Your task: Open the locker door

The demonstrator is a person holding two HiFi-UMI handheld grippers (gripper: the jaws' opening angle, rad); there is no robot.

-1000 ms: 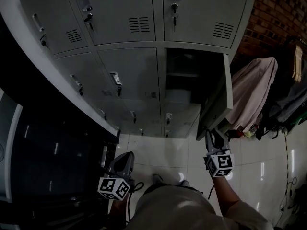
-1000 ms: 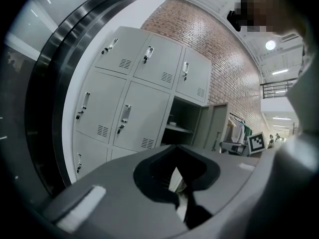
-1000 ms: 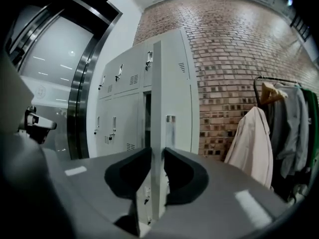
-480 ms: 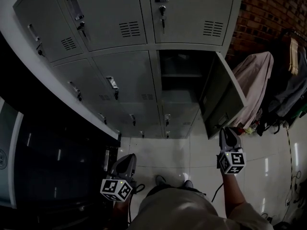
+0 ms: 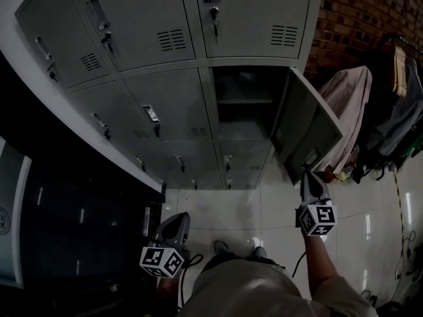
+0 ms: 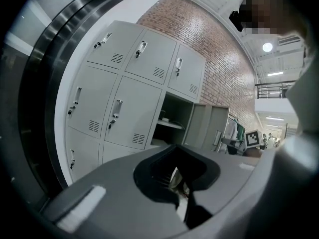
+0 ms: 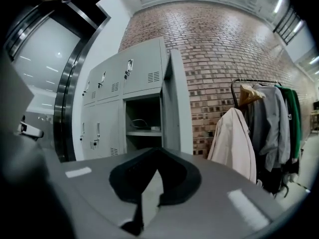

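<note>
A bank of grey lockers (image 5: 165, 104) stands in front of me. One locker door (image 5: 309, 127) hangs wide open to the right, baring a dark compartment (image 5: 243, 101) with a shelf (image 7: 142, 132). My right gripper (image 5: 310, 180) is just below the door's lower corner, shut, with nothing between its jaws (image 7: 144, 198); from its own view the door (image 7: 177, 103) shows edge-on. Low at the left, away from the lockers, my left gripper (image 5: 173, 226) is also shut and empty (image 6: 182, 195).
A brick wall (image 5: 350, 12) runs to the right of the lockers. A pale coat (image 5: 347, 107) and darker jackets (image 5: 396, 104) hang on a rack beside the open door. A dark curved glass panel (image 5: 66, 223) borders the left. The floor (image 5: 231, 207) is white tile.
The locker door has swung further open to the right, and my right gripper moved right along with its lower edge. The left gripper has barely moved.
</note>
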